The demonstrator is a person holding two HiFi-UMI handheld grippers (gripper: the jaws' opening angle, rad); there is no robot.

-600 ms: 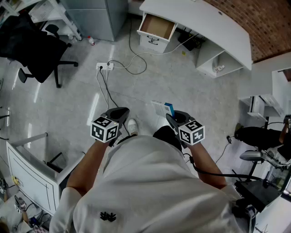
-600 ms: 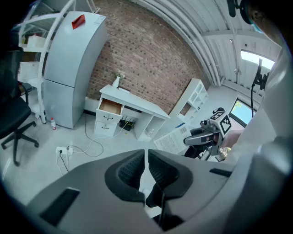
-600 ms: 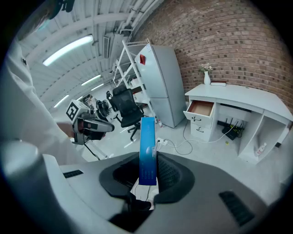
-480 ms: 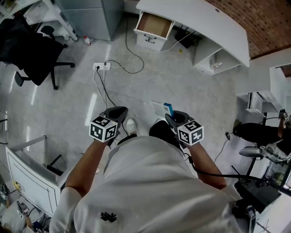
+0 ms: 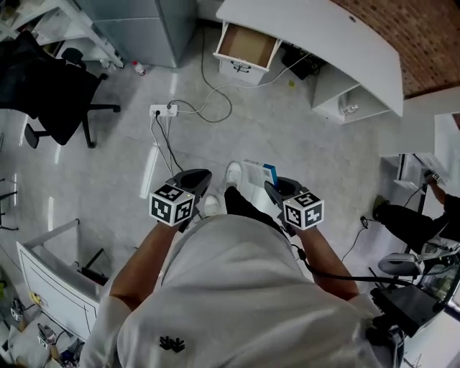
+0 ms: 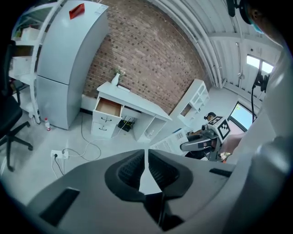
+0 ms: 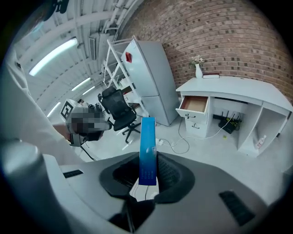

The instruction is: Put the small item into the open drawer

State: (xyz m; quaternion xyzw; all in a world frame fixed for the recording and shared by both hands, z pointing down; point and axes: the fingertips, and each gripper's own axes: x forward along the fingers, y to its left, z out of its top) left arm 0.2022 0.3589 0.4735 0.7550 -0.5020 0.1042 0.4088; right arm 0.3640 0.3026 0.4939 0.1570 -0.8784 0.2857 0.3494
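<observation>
A thin blue-and-white box (image 7: 148, 151) stands upright between the pads of my right gripper (image 7: 147, 161), which is shut on it. In the head view the box (image 5: 256, 172) sticks out ahead of the right gripper (image 5: 272, 188), over the grey floor. My left gripper (image 5: 198, 180) is level with it at the left; its jaws (image 6: 146, 157) are shut with nothing between them. The open drawer (image 5: 247, 43), brown inside, is in the white desk far ahead; both gripper views show the drawer (image 6: 109, 107) (image 7: 196, 104) across the room.
A power strip (image 5: 164, 110) with cables lies on the floor between me and the desk (image 5: 323, 36). A black office chair (image 5: 50, 86) stands at the left, a grey fridge (image 5: 140, 21) beyond it. A white cabinet (image 5: 50, 280) is at the near left.
The person has stepped forward: one white shoe has swung ahead between the grippers. Both grippers keep their pose, and the right one still holds the box.
</observation>
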